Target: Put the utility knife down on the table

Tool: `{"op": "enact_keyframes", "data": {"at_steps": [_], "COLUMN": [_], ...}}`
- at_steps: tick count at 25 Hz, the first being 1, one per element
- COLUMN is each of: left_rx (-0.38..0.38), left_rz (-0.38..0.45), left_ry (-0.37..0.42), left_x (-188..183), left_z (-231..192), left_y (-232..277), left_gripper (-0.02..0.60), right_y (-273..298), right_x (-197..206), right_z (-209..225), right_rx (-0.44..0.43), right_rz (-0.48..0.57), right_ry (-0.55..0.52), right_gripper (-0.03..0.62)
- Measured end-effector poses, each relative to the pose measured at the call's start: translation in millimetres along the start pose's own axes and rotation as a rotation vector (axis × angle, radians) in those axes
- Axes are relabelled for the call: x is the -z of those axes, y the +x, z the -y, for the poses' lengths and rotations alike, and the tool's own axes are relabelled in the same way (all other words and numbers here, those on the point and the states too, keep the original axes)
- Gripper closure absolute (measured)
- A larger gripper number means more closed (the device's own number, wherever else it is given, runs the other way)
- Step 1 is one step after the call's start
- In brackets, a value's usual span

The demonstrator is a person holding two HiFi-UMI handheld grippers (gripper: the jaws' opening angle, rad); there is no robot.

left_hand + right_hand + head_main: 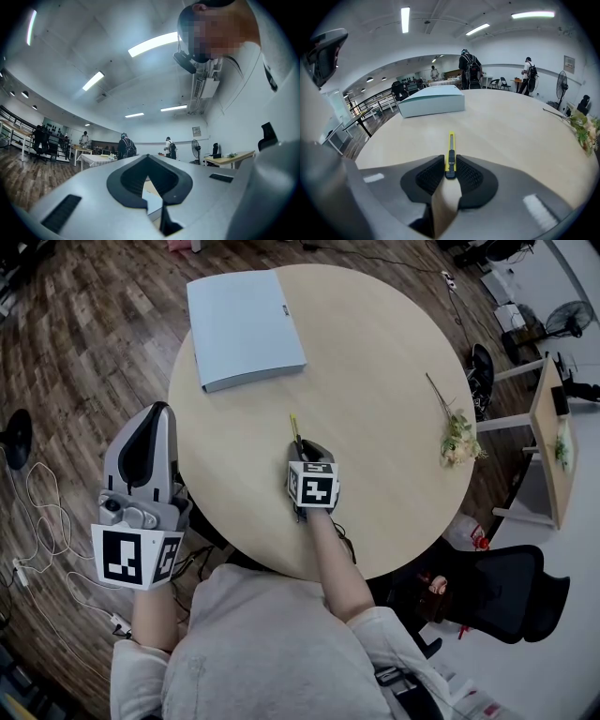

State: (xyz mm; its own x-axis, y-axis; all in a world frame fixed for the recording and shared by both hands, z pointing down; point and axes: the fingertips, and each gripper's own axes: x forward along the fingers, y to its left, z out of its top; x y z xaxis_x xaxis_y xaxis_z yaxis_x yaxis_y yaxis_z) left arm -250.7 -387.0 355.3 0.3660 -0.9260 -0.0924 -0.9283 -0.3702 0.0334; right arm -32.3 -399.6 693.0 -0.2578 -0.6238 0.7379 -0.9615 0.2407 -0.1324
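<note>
A yellow utility knife (pixel 294 427) (pixel 450 150) with a black slider points away from me over the round wooden table (pixel 375 381) (pixel 511 126). My right gripper (pixel 301 448) (pixel 450 164) is shut on its near end, low over the table's front part. Whether the knife touches the wood I cannot tell. My left gripper (pixel 156 413) (pixel 148 157) is held off the table's left edge, tilted up toward the ceiling, its dark pads together with nothing between them.
A pale blue flat box (pixel 244 326) (pixel 433 105) lies at the table's far left. A flower sprig (pixel 457 439) (pixel 581 126) rests near the right edge. A black office chair (pixel 506 592) stands at the right, and cables (pixel 37 521) run over the wooden floor at the left.
</note>
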Motion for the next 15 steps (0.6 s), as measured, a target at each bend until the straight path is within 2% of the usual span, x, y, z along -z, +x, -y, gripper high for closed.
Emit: {"op": "enact_keyframes", "data": {"at_steps": [5,11,15], "left_rx": [-0.006,-0.007,-0.001], "left_rz": [0.007,0.022,0.037], "left_ry": [0.003,0.011,0.014], "left_x": [-3.8,-11.9,-20.4], "left_z": [5.3,22.9,40.2], "left_y": [-1.8,-6.8,-11.9], "left_gripper": [0.574,0.574,0.574], "right_y": [-10.5,-49.2,-83.9], "right_x": [-11.9,-39.5,-58.7], "right_z": [-0.5,2.4,3.0], "right_rx": [-0.026,-0.051,-0.075], "right_rz": [0.054,0.187,0.284], "right_ry": [0.013,-0.006,-0.042], "right_gripper": [0.497,0.583,0.583]}}
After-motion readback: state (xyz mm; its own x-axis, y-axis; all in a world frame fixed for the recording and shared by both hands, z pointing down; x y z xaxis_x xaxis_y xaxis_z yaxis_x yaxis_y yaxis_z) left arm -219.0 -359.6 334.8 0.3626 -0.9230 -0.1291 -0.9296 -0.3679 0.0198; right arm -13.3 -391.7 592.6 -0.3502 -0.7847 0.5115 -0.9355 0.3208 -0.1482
